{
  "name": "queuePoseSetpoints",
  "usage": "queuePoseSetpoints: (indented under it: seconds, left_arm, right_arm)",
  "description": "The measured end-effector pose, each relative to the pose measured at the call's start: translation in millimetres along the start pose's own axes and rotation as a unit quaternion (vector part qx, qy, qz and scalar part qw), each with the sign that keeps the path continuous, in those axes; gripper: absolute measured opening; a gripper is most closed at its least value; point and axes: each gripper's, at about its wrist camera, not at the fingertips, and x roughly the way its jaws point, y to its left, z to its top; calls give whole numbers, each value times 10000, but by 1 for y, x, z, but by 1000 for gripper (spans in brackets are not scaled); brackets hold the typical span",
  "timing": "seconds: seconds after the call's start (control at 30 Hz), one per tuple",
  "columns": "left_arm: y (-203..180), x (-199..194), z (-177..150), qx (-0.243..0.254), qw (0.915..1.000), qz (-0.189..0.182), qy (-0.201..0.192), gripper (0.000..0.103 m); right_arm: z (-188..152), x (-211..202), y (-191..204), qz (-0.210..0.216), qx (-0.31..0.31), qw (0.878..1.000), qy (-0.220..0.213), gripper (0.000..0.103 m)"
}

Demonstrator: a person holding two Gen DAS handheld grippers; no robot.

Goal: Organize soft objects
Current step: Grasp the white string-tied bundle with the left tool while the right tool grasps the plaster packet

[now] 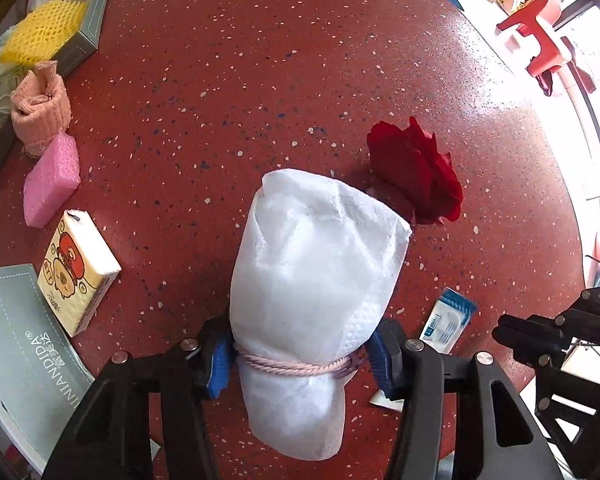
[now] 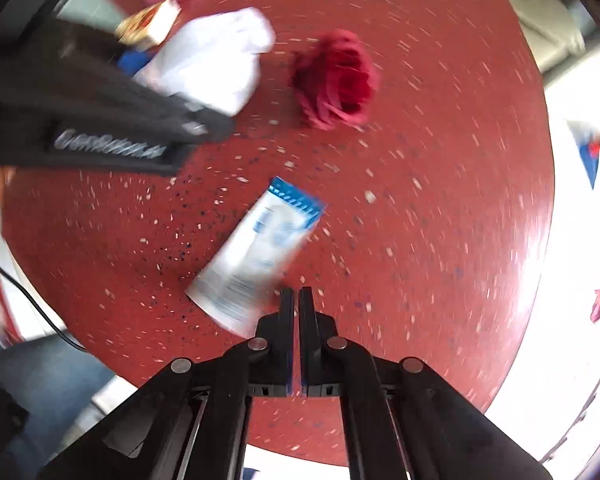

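My left gripper (image 1: 298,360) points down at the red table and is shut on a white rolled cloth (image 1: 316,264), its blue pads pressing both sides at the pink cord tied round it. The roll also shows in the blurred right wrist view as a white rolled cloth (image 2: 212,60). Just beyond it lies a red fabric flower (image 1: 416,172) (image 2: 336,80). A blue and white wipes packet (image 1: 448,320) (image 2: 260,248) lies flat on the table. My right gripper (image 2: 296,300) (image 1: 512,332) is shut with nothing between its fingers, just right of the packet's near corner.
At the left lie a yellow tissue pack (image 1: 76,272), a pink sponge (image 1: 52,180) and a peach rolled cloth (image 1: 40,108). A grey box (image 1: 96,20) holds yellow foam netting (image 1: 44,32). A grey lid (image 1: 20,340) lies at the near left. A red stool (image 1: 540,36) stands beyond the table's edge.
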Motion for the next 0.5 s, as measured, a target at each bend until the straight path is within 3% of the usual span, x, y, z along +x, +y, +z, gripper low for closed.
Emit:
queuePoseSetpoints:
  seconds: [0.13,0.3,0.37,0.4,0.43,0.5]
  left_arm:
    - [2,-16,-25,-50,9998,-178,-90,56]
    - [5,-38,-60,-109,9996,-244,-118,56]
    - [9,-47,-77,-215,9994,-234,-152,56]
    - [12,-53,-86,-279,9992,-213,-185,56]
    - [20,-57,-93,-368,9989,-201,-223,56]
    - [36,-67,-100,-547,9979,-226,-269,56]
  right_arm:
    - [-14,-8,-30,542,1046,9930,14,2]
    - [-28,-14,-45,970,1623,9820,10,4]
    - [-29,-14,-35,1004,1500,9836,26,25]
    - [-23,-13,-25,881,1344,9870,79,54]
    - [-24,-9,-36,757,1215,9897,62,72]
    - [-16,-6,-22,622,1136,9916,-52,72]
